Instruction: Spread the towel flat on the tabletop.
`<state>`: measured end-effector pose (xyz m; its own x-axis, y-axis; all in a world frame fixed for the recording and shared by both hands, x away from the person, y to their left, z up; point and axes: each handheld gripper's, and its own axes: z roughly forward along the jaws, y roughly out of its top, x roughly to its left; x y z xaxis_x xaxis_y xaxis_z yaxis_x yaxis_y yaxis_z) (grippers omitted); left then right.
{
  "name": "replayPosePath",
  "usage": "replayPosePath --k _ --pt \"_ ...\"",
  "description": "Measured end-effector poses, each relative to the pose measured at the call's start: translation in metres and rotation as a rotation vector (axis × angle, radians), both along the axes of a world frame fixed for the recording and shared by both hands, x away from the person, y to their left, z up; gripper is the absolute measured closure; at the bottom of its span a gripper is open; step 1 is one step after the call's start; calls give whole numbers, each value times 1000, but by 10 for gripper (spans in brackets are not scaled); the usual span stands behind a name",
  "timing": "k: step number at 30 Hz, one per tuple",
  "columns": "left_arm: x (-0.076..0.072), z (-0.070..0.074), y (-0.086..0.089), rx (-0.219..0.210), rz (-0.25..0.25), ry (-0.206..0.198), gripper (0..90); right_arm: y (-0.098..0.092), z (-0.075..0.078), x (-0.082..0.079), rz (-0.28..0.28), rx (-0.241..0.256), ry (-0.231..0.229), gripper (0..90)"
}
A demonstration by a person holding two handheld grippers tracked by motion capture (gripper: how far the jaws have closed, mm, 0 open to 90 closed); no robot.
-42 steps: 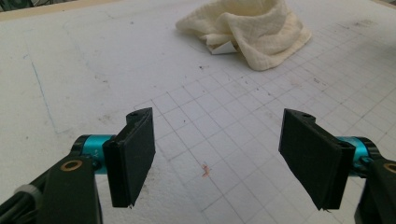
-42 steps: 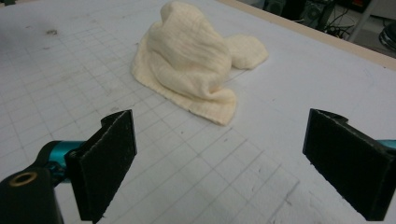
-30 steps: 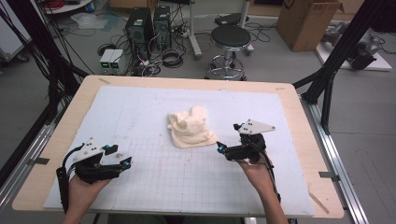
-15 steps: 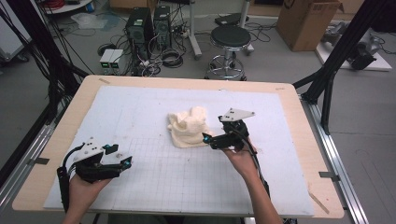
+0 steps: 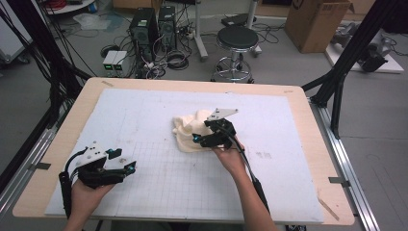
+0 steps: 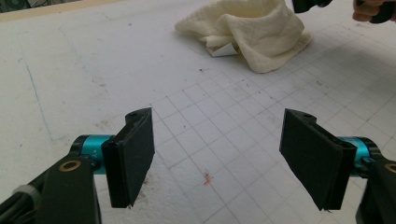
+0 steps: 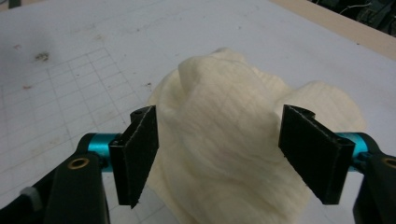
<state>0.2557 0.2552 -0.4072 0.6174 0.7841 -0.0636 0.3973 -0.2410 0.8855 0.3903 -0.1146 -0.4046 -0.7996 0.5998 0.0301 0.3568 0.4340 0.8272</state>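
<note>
A workshop tabletop [image 5: 308,144] with a pale wooden border carries a white gridded mat [image 5: 144,110], and beyond its far edge lie a grey floor, cables and equipment. Nearest the camera in the high view, the person's left hand [image 5: 84,195] grips the left tool [image 5: 129,166], which rests low over the mat's near-left corner, well apart from the cloth. In the left gripper view, that left tool [image 6: 217,156] has its two black jaws spread wide over bare grid lines, with nothing between them. Farther in, near the middle of the mat, the right hand [image 5: 230,159] holds the right tool [image 5: 196,139] at the near-right side of a crumpled cream cloth [image 5: 185,127]. The right gripper view shows the right tool [image 7: 217,156] with its jaws spread apart on either side of the bunched cloth [image 7: 233,140], which rises between them; whether the pads touch the fabric cannot be told. Past the tabletop stand a round black stool [image 5: 240,38], two dark computer towers [image 5: 154,26] amid loose cables, and a cardboard box [image 5: 315,21] at the far right.
</note>
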Motion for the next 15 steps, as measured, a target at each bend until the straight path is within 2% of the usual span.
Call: replayPosePath --k 2,9,15 --pt "0 0 -1 -3 2 0 267 5 -4 4 -6 -15 -5 342" --pt "0 -1 -2 4 -2 1 267 14 -26 18 -26 -41 46 474" --pt "0 -2 -2 6 -2 4 267 18 -32 19 -27 -76 43 579"
